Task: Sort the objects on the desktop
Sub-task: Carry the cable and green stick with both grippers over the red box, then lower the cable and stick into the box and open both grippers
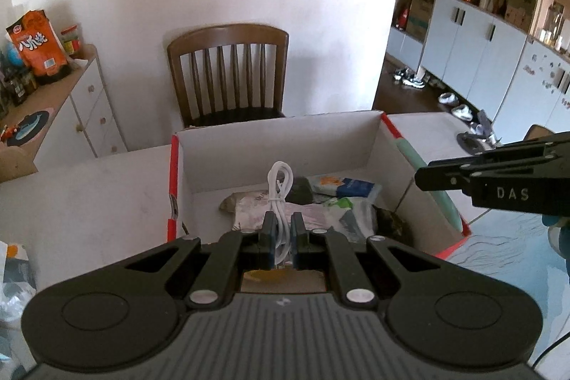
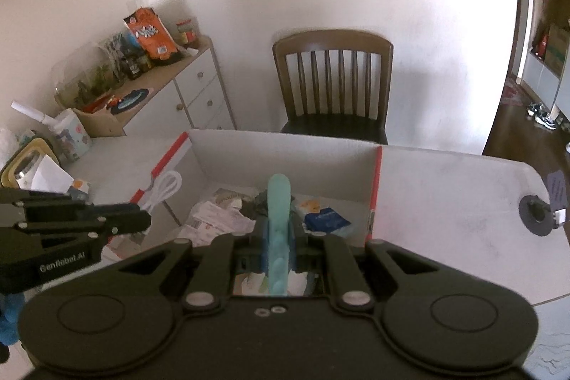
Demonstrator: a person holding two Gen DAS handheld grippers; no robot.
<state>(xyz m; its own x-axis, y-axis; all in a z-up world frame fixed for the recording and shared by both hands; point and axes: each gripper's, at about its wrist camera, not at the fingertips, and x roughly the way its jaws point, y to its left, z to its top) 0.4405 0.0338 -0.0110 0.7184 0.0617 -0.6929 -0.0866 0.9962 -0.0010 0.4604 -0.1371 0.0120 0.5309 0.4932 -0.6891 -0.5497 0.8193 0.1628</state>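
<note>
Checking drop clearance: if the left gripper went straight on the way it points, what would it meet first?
Likely the packets lying inside the open box, under the left gripper and its white cable; depth unclear.

Home dining room: wooden chair [image 1: 228,73], snack-laden sideboard [image 2: 192,88], shoes [image 1: 409,77] by cupboards [image 1: 473,59].

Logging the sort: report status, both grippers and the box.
Left gripper shut on white cable. Right gripper shut on teal tool. Both over open box. Nothing blocking.

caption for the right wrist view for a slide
Right gripper shut on a ridged teal silicone tool above the open white cardboard box, already holding packets.
</note>
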